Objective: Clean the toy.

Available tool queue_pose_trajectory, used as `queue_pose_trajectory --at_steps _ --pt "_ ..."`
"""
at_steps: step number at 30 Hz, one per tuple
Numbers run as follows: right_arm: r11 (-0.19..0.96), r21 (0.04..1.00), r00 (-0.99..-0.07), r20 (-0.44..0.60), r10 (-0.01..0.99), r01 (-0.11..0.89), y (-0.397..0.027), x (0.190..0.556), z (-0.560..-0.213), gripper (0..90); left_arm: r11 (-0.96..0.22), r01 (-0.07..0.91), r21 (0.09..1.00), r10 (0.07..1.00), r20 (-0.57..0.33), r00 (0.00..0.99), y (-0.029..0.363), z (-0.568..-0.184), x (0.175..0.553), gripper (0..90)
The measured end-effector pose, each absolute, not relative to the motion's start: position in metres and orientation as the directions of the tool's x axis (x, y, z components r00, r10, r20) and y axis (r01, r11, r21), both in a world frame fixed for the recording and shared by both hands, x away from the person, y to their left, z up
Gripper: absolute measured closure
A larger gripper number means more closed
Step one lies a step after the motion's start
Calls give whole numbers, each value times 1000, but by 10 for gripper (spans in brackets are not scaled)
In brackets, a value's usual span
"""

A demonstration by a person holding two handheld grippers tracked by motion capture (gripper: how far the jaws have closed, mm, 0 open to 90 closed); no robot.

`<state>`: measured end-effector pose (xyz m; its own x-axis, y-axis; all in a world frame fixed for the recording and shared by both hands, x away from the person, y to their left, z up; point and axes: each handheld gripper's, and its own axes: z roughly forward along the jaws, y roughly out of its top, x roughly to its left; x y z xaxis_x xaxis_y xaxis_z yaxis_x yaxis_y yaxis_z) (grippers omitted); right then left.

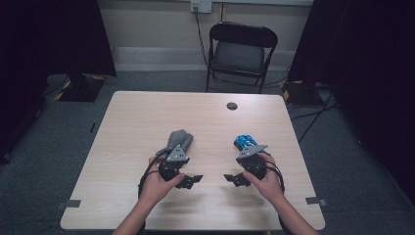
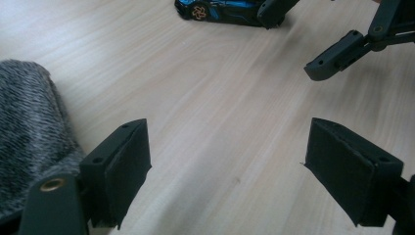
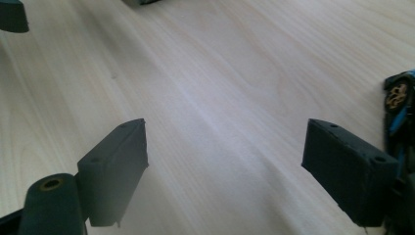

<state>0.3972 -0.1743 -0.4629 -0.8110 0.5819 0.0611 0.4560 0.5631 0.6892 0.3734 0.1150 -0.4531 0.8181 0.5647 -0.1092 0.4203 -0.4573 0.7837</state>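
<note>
A grey knitted cloth (image 1: 179, 140) lies on the wooden table (image 1: 147, 117), just behind my left gripper (image 1: 191, 180); it also fills the left edge of the left gripper view (image 2: 29, 132). A blue toy car (image 1: 243, 142) sits behind my right gripper (image 1: 234, 179), and I see it at the top of the left gripper view (image 2: 220, 10) and at the right edge of the right gripper view (image 3: 399, 110). Both grippers point toward each other over bare wood. Each stands open with nothing between its jaws. The right gripper's fingers (image 2: 337, 54) show in the left gripper view.
A dark round grommet (image 1: 232, 105) sits near the table's far edge. A black folding chair (image 1: 240, 54) stands beyond the table. Dark stands flank it on the carpet. Tape marks (image 1: 72, 202) lie by the table's near corners.
</note>
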Motion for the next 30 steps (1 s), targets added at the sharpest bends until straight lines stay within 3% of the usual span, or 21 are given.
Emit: queue_pose_trajectory --at_steps 9,22,30 --pt "581 676 -822 66 566 454 -172 387 -471 163 -498 420 758 548 -100 830 112 -467 364 163" --pt "662 660 -882 2 471 355 -160 363 -494 153 -583 371 723 475 -68 878 105 -490 341 162" --pt "632 702 -890 6 455 328 -163 360 -499 142 -624 340 704 460 -22 888 105 -498 338 157"
